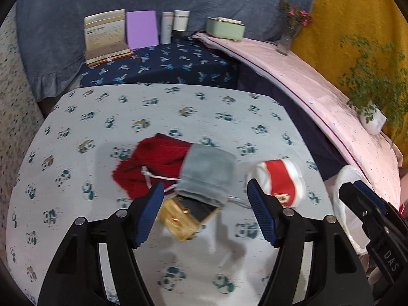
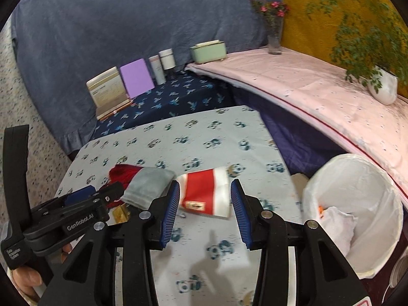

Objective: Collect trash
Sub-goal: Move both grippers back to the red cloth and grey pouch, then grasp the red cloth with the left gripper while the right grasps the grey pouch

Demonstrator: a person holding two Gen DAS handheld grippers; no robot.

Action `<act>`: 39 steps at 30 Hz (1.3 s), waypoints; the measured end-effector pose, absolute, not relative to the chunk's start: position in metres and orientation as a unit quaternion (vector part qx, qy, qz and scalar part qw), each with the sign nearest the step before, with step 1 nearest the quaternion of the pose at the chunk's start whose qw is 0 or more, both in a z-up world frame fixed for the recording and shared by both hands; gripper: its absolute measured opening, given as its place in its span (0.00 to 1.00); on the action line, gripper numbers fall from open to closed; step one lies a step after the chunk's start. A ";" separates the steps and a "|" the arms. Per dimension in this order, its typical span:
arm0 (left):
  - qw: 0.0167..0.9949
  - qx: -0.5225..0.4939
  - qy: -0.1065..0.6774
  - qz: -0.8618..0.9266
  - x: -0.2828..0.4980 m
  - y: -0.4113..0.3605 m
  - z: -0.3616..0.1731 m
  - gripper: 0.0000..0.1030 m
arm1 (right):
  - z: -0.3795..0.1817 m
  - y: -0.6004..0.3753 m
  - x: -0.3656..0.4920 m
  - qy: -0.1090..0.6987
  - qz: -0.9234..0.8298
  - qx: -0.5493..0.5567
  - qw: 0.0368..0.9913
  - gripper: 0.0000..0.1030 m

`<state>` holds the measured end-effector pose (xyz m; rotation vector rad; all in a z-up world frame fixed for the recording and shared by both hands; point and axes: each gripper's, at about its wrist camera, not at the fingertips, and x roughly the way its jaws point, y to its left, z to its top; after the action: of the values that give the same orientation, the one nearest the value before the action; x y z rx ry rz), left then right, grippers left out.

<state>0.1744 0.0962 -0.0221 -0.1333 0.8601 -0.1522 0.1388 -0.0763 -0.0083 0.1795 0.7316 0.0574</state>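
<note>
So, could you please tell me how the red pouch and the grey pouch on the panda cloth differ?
The red pouch is a bright, knit-looking red; the grey pouch is smooth and pale. The grey pouch lies on top, overlapping the red pouch's right end. A gold box pokes from under the grey pouch's near edge; the red pouch shows only a white cord. Both are soft bags lying flat.

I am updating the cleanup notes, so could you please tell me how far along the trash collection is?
Done: the lined bin already holds crumpled white trash. In hand: nothing; the left gripper and right gripper are both open above the table. Left: the red and white wrapper, the gold box, the grey pouch and the red pouch lie on the cloth.
</note>
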 end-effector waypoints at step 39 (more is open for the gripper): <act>0.879 -0.078 0.469 -0.038 0.258 0.165 -0.087 0.85 | -0.105 0.032 0.235 0.446 0.094 0.040 0.889 0.40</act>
<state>0.2579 0.1652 -0.0870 -0.1635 0.9768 -0.0784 0.2346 0.0321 -0.1050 0.0840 0.9267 0.1954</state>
